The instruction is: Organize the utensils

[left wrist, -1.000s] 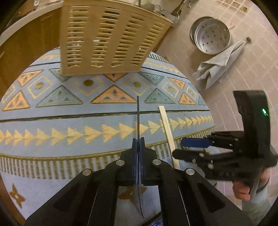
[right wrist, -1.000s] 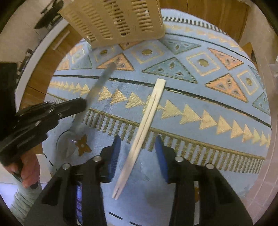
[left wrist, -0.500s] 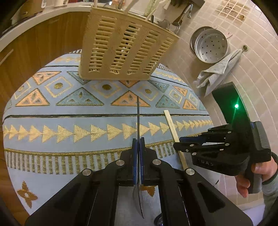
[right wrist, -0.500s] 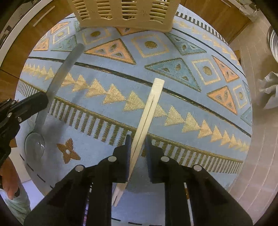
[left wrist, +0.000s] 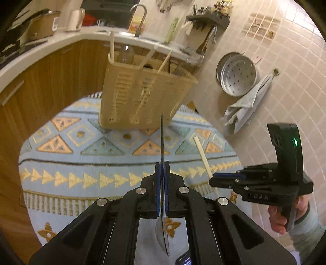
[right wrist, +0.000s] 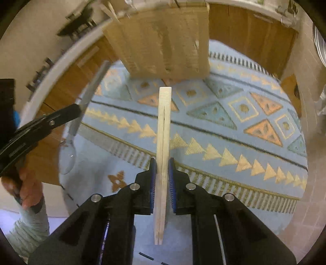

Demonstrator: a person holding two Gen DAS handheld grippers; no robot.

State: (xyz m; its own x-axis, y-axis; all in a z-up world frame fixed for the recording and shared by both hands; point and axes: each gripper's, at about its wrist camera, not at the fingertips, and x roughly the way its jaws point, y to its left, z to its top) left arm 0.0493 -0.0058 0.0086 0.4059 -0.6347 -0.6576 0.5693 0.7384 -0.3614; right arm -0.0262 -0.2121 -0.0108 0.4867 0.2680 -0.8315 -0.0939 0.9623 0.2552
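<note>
My left gripper (left wrist: 162, 166) is shut on a metal spoon (left wrist: 162, 138), handle pointing forward toward the basket, bowl near the camera; it also shows in the right wrist view (right wrist: 67, 151). My right gripper (right wrist: 162, 163) is shut on a pair of wooden chopsticks (right wrist: 164, 122), lifted off the cloth; they show in the left wrist view (left wrist: 203, 157) with the right gripper (left wrist: 216, 176). A beige slotted utensil basket (left wrist: 142, 95) stands at the far side of the table and holds several utensils.
The round table has a blue patterned cloth (left wrist: 85, 163). Wooden cabinets and a white counter with a sink tap (left wrist: 140, 16) lie behind. A metal steamer pan (left wrist: 237, 76) and a grey rag (left wrist: 242, 110) are on the tiled floor at right.
My right gripper closed on the chopsticks and lifted them off the cloth. Both grippers rose and tilted up, so the basket top and counter now show.
</note>
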